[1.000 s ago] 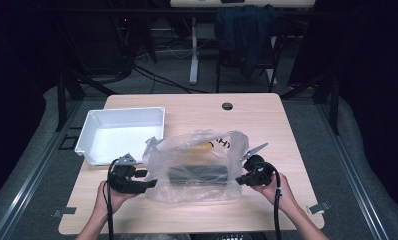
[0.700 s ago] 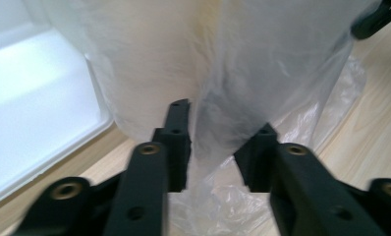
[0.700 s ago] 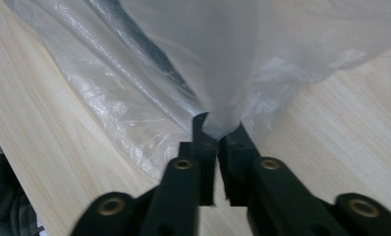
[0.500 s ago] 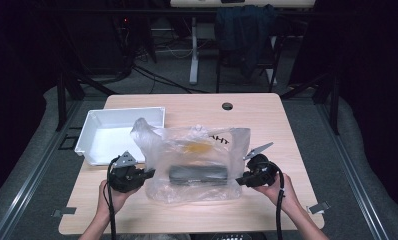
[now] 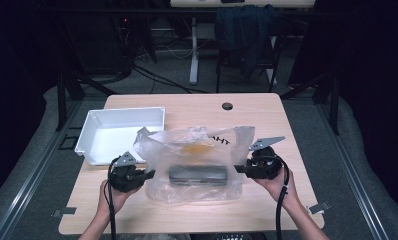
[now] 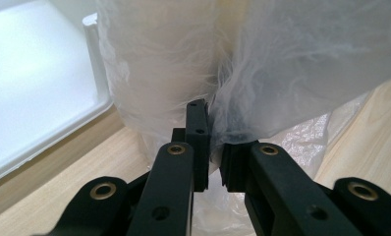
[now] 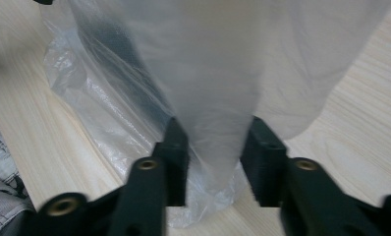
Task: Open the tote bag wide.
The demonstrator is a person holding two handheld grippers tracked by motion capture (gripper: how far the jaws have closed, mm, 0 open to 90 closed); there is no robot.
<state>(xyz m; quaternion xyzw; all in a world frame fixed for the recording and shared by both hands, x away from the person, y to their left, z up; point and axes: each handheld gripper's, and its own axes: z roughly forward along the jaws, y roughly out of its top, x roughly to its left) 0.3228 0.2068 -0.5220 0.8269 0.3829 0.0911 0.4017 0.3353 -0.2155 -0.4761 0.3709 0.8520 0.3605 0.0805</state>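
I have a clear plastic bag (image 5: 194, 162) stretched between my two tongs on the wooden table (image 5: 187, 107). My left gripper (image 5: 148, 175) sits at the bag's left edge. In the left gripper view its jaws are clenched on a gathered fold of the film (image 6: 218, 88), nearly touching, with the plastic rising in two bunched columns just past them. My right gripper (image 5: 238, 169) is at the bag's right edge. In the right gripper view a cone of film (image 7: 218, 98) runs down between the jaws, but they stand apart with a gap on either side of it; the picture is blurred, so I cannot tell whether they actually pinch it.

Inside the bag, between the two tongs and closer to my side, lies a dark oblong case (image 5: 197, 174), flat on the table. Beyond it, still inside the film, is a yellowish patch (image 5: 197, 148) that I cannot identify. Black lettering (image 5: 220, 141) shows on the bag's far right part.

Compared with half a second ago, the bag's far left corner has sunk from its raised peak and the whole bag lies flatter and wider; both tongs have hardly shifted.

A white tray (image 5: 107, 150) stands beyond my left gripper, its near corner just beside the bag.
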